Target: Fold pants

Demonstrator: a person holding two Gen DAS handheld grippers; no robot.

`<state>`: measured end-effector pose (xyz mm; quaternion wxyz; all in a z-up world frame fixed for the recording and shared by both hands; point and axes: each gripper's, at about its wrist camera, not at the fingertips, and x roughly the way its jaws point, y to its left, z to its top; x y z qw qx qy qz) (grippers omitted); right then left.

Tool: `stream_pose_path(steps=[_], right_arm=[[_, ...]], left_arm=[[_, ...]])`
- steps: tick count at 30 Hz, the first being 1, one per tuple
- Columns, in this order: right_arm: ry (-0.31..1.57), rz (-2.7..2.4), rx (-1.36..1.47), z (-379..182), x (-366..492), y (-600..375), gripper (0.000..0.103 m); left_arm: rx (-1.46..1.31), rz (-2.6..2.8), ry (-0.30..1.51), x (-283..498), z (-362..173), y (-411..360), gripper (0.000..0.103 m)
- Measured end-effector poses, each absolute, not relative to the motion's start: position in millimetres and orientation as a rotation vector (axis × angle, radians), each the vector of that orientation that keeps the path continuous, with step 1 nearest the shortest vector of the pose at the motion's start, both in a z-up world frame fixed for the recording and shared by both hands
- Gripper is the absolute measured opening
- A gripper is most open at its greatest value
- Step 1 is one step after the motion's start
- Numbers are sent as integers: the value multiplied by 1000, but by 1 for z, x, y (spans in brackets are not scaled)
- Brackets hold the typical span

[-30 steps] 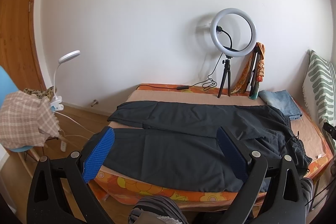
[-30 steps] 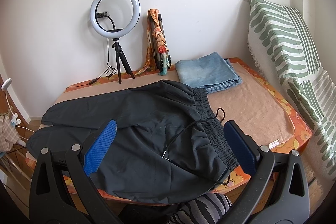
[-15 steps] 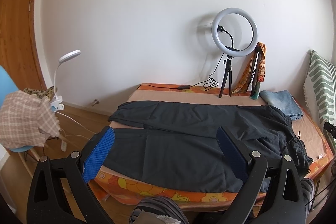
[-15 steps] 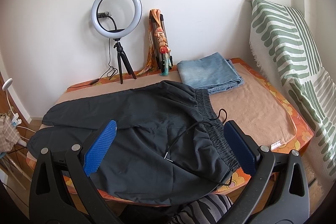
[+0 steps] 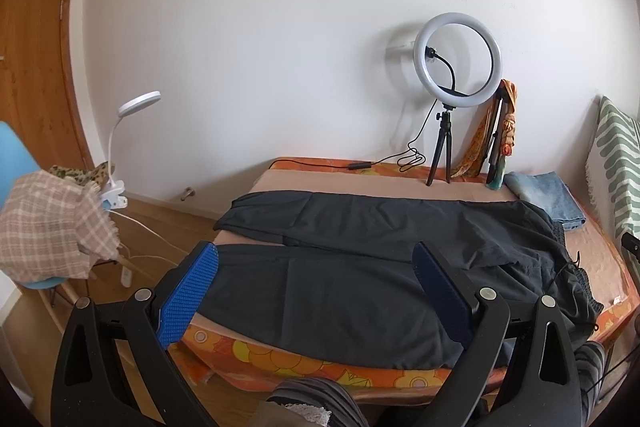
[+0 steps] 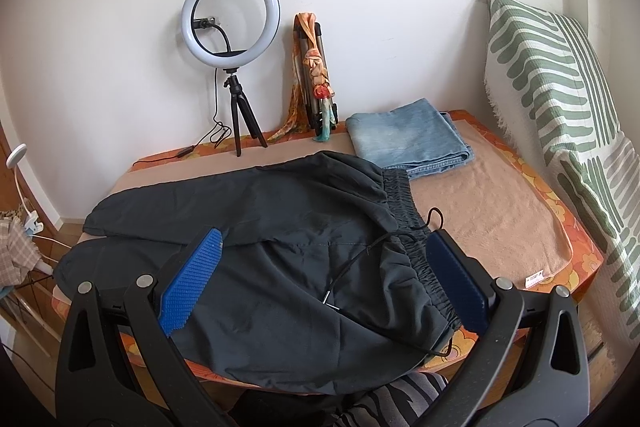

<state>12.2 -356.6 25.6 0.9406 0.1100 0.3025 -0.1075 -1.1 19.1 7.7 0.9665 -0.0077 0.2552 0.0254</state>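
Black pants [image 5: 360, 251] lie spread flat across a low bed, legs to the left, elastic waistband [image 6: 408, 219] and drawstring to the right. Both legs lie side by side, unfolded. My left gripper [image 5: 316, 291] is open and empty, held above the near leg. My right gripper [image 6: 324, 275] is open and empty, held above the hip area of the pants [image 6: 280, 227] near the waistband. Neither touches the fabric.
Folded blue jeans [image 6: 408, 139] lie at the bed's far right. A ring light on a tripod [image 6: 230, 23] and a folded tripod with an orange scarf [image 6: 314, 79] stand by the wall. A green-striped pillow [image 6: 560, 99] leans right. A chair with cloth [image 5: 48, 227] stands left.
Both views have shifted very slightly; the grippers stay open and the pants have not moved.
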Motion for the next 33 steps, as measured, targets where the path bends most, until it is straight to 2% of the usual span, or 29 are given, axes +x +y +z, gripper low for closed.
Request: stream_pose_path(steps=[18,28,30,33], right_arm=[[633,31,183,9,38,-332,103],[844,279,-109,-51,55,-250,102],[880,327,-191,-65,53,-232,94],[955,394,-264,-90,53,-212,89]], left_arm=[[-81,105,584,23,-40,109,96],[-152,177,726,45,-104,177,69],[-149,174,745,49,-113,183,66],[-132,166,779,56,-128,188,61]])
